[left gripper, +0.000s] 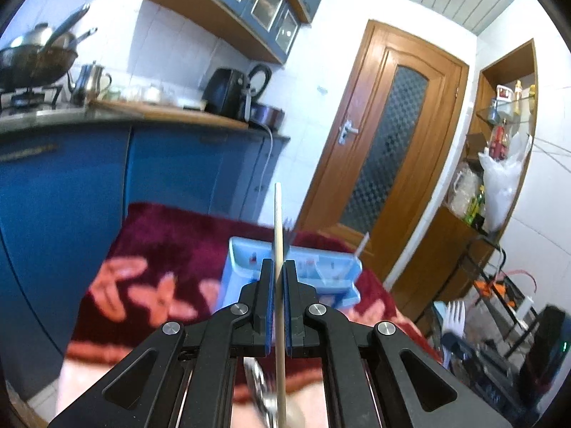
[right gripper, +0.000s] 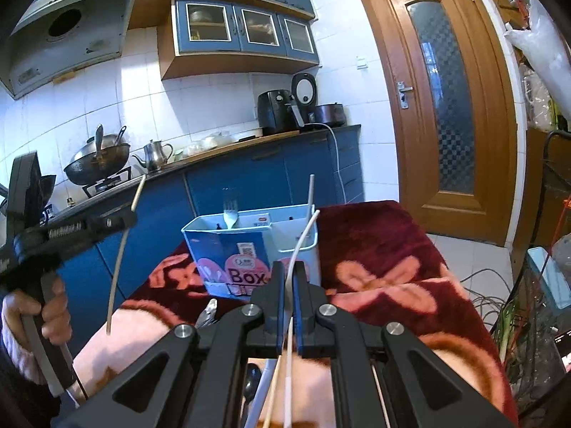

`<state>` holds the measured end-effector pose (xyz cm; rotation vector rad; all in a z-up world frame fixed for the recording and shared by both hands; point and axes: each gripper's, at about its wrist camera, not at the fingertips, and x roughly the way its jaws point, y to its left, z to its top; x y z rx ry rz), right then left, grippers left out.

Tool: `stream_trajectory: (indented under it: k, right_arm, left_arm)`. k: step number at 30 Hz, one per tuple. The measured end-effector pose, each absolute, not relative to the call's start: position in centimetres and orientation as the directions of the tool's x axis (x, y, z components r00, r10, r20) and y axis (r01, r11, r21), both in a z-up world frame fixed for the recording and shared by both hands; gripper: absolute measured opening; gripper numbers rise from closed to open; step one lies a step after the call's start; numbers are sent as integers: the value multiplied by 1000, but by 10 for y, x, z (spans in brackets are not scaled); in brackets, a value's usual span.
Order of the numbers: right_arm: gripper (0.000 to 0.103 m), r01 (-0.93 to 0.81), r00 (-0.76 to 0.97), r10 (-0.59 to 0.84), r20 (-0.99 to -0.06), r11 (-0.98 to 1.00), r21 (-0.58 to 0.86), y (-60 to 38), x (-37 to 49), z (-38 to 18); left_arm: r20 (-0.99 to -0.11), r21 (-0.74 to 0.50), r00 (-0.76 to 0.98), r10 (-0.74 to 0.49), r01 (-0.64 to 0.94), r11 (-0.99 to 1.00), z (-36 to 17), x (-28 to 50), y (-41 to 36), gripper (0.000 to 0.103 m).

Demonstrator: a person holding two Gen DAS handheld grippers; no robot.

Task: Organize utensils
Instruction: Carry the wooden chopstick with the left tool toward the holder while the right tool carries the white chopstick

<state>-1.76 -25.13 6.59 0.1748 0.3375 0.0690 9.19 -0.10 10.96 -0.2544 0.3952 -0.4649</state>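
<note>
My left gripper point(left gripper: 279, 267) is shut on a pale wooden chopstick point(left gripper: 278, 214) that stands upright between its blue pads. Behind it sits the blue utensil box point(left gripper: 242, 249), with fork tines point(left gripper: 289, 224) showing above the rim. In the right wrist view, my right gripper point(right gripper: 289, 271) is shut on a thin white chopstick point(right gripper: 303, 239) whose tip leans toward the box point(right gripper: 214, 246). The box holds a metal fork point(right gripper: 230, 214) and a white stick point(right gripper: 311, 196). The left gripper point(right gripper: 130, 217) is at the left with its chopstick point(right gripper: 119, 260), held by a hand point(right gripper: 53, 306).
A dark red floral blanket point(right gripper: 374, 249) covers the table. More chopsticks point(right gripper: 271, 392) and a spoon point(right gripper: 251, 381) lie under the right gripper. Blue cabinets and a counter with a wok point(right gripper: 96, 164) are behind, a wooden door point(right gripper: 446, 107) is to the right, and cables point(right gripper: 499, 296) lie on the floor.
</note>
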Motion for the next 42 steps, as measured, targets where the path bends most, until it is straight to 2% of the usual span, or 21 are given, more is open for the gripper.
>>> stream_trajectory:
  k: [8, 16, 29, 37, 42]
  right_arm:
    - [6, -17, 945, 82, -316, 979, 204, -261, -11, 61]
    - [6, -6, 947, 74, -312, 977, 215, -273, -6, 55]
    - [6, 2, 954, 49, -295, 986, 168, -278, 7, 61]
    - [6, -16, 970, 42, -241, 994, 111, -274, 28, 90]
    - [6, -31, 974, 59, -221, 991, 129, -273, 41, 95]
  left_arm:
    - [-186, -324, 878, -441, 369, 871, 138, 131, -9, 4]
    - [-69, -267, 937, -342, 313, 912, 147, 168, -25, 4]
    - [-33, -219, 973, -230, 217, 951, 109, 198, -35, 5]
    - [22, -228, 969, -246, 245, 942, 118, 194, -33, 4]
    - [-4, -200, 966, -260, 254, 946, 111, 196, -42, 4]
